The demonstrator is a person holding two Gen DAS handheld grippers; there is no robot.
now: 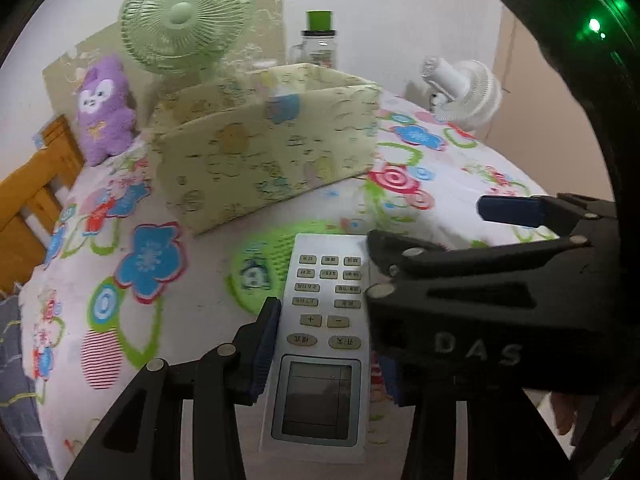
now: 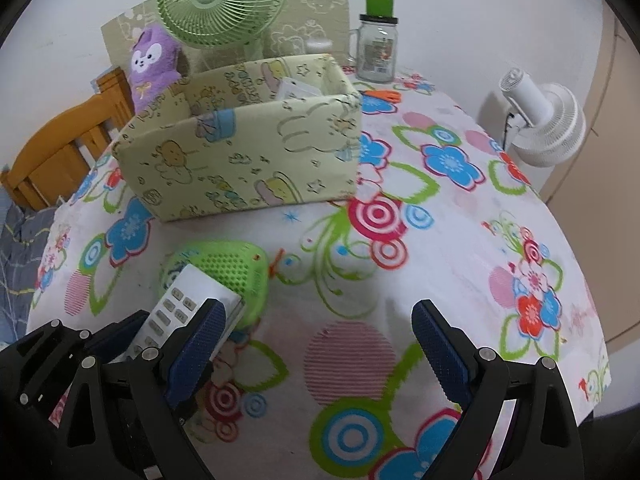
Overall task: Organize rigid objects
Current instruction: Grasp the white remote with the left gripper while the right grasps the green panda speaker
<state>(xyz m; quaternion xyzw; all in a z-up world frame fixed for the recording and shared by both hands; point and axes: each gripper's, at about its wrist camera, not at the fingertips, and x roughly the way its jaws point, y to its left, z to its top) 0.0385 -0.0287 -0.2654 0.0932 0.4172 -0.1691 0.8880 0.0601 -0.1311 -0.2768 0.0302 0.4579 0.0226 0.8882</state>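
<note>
Two fisheye cameras, one riding on each handheld gripper, look forward and steeply down along their fingers at a table under a flowered cloth [image 2: 460,248]. The left wrist view sits close, a remote control [image 1: 320,344] filling its foreground between the left gripper [image 1: 324,360] pads. The right wrist view looks from just beside it, the right gripper [image 2: 316,356] framing bare cloth. Both share the patterned fabric box [image 1: 264,148], the green fan [image 2: 222,0] and the purple plush toy [image 2: 154,64] at the table's far side.
</note>
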